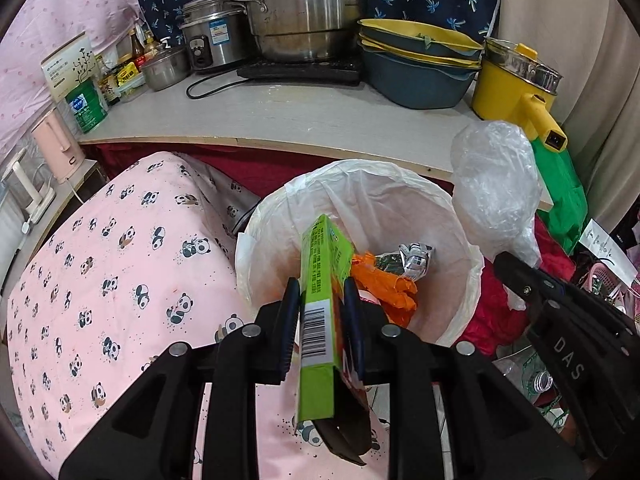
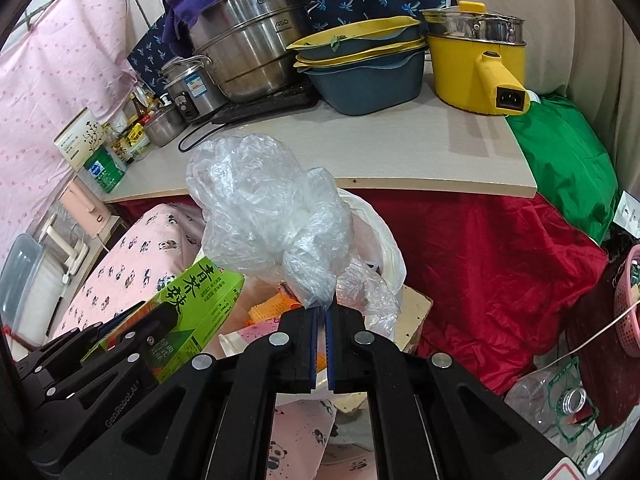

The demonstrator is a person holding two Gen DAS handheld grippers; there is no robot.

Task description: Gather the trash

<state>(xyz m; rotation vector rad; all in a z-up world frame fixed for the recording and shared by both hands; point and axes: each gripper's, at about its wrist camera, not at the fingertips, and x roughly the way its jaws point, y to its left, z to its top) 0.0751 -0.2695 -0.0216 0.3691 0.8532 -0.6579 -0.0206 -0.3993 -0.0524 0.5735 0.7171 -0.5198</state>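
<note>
My left gripper (image 1: 322, 284) is shut on a green cardboard box (image 1: 320, 312), held on edge over the near rim of a trash bin lined with a white bag (image 1: 384, 184). Orange scraps (image 1: 384, 284) and a foil wrapper (image 1: 416, 258) lie inside the bin. My right gripper (image 2: 322, 310) is shut on a crumpled clear plastic bag (image 2: 264, 208), held up just right of the bin; the bag shows in the left wrist view (image 1: 496, 184). The green box also shows in the right wrist view (image 2: 192, 304), with the left gripper (image 2: 120, 332) on it.
A table (image 1: 280, 116) behind the bin carries steel pots (image 1: 304, 16), stacked blue-and-yellow basins (image 1: 416, 64) and a yellow electric pot (image 1: 516, 84). A panda-print pink cover (image 1: 112, 280) lies left. Red cloth (image 2: 480, 248), a green bag (image 2: 568, 160) and empty bottles (image 2: 560, 400) are right.
</note>
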